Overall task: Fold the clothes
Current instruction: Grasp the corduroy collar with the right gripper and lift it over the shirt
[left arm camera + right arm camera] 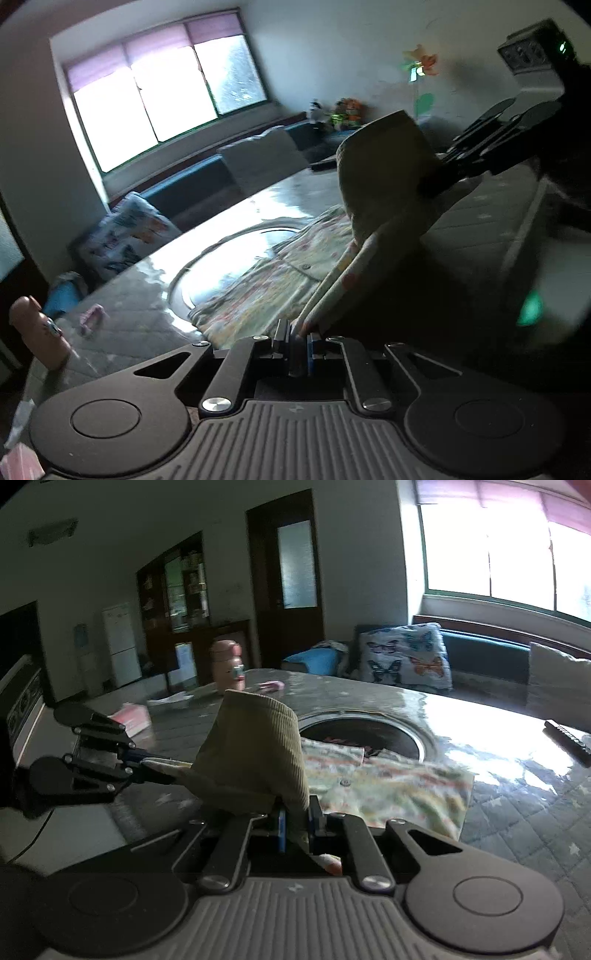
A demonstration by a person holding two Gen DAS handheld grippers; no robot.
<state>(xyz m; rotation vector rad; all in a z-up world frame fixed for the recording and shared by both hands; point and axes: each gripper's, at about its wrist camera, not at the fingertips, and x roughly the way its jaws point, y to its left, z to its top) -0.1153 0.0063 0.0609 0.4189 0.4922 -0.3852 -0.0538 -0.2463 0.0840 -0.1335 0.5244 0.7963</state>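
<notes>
On the quilted table, both grippers pinch one khaki ribbed garment and hold it clear of the surface.

The left gripper has its jaws nearly together on a pale patterned edge of the garment; the right gripper is clamped on the ribbed cloth, which bulges up between the two and blocks part of the table from each camera. Under it a floral shirt lies flat beside a round recess in the table top. Farther off on the table stand a pink bottle, a pink book and a dark remote. A butterfly cushion leans on the bench under the window. No writing is legible anywhere.
</notes>
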